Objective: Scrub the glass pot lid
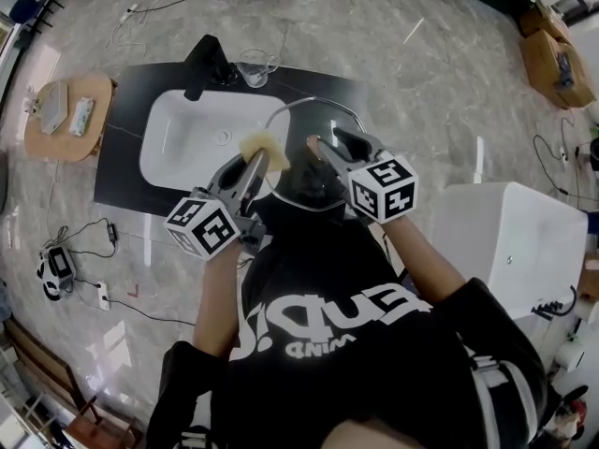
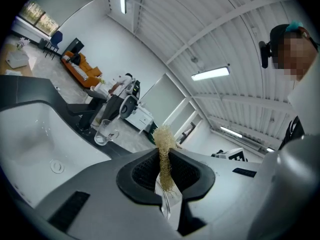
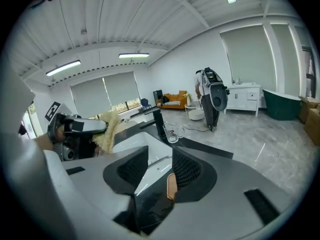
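Left gripper (image 1: 255,164) pinching loofah (image 2: 162,136); right gripper (image 1: 328,139) jaws spread, copper knob (image 3: 171,186) against one jaw, unpinched; lid (image 1: 318,100) just right of loofah, rim arcing over sink's (image 1: 187,120) right end toward counter's (image 1: 126,120) back edge

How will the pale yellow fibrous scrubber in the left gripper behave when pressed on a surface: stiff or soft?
The pale yellow fibrous scrubber likely squashes easily: the left gripper pinches it into a thin strip. Its loose, open fibres suggest little weight. The free tuft stands up without drooping, so it probably has some spring.
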`<state>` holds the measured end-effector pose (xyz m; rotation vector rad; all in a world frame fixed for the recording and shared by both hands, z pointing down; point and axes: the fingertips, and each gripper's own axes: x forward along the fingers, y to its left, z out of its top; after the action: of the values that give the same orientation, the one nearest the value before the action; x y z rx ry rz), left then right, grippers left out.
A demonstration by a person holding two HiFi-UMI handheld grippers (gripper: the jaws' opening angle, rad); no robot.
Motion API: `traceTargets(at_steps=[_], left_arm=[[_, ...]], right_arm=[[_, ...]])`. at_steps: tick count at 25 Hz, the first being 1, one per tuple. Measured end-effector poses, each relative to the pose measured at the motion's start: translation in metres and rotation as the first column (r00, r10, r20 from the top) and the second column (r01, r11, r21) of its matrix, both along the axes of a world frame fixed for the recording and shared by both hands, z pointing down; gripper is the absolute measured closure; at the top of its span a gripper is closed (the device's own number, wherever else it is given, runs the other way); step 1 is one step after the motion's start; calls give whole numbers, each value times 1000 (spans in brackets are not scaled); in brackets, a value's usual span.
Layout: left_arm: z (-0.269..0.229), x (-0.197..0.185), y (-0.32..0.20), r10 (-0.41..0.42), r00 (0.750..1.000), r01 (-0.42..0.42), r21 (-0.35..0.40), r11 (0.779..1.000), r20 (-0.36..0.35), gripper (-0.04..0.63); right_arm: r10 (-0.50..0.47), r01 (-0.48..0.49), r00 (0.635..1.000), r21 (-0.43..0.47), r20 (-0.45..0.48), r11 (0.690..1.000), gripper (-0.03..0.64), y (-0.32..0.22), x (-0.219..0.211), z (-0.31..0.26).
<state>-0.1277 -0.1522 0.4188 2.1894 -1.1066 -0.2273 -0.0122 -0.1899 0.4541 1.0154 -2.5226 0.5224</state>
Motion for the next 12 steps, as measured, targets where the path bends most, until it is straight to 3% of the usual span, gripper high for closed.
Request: traceTargets(at_steps=[7, 12], left_arm=[[-4, 12, 9, 16, 996, -19, 32, 999, 89, 545], [-4, 19, 16, 8, 982, -23, 77, 997, 190, 545]], right_arm=[[-18, 10, 998, 136, 57, 991, 585, 24, 6, -27], [-20, -11, 990, 216, 139, 976, 603, 32, 14, -40]])
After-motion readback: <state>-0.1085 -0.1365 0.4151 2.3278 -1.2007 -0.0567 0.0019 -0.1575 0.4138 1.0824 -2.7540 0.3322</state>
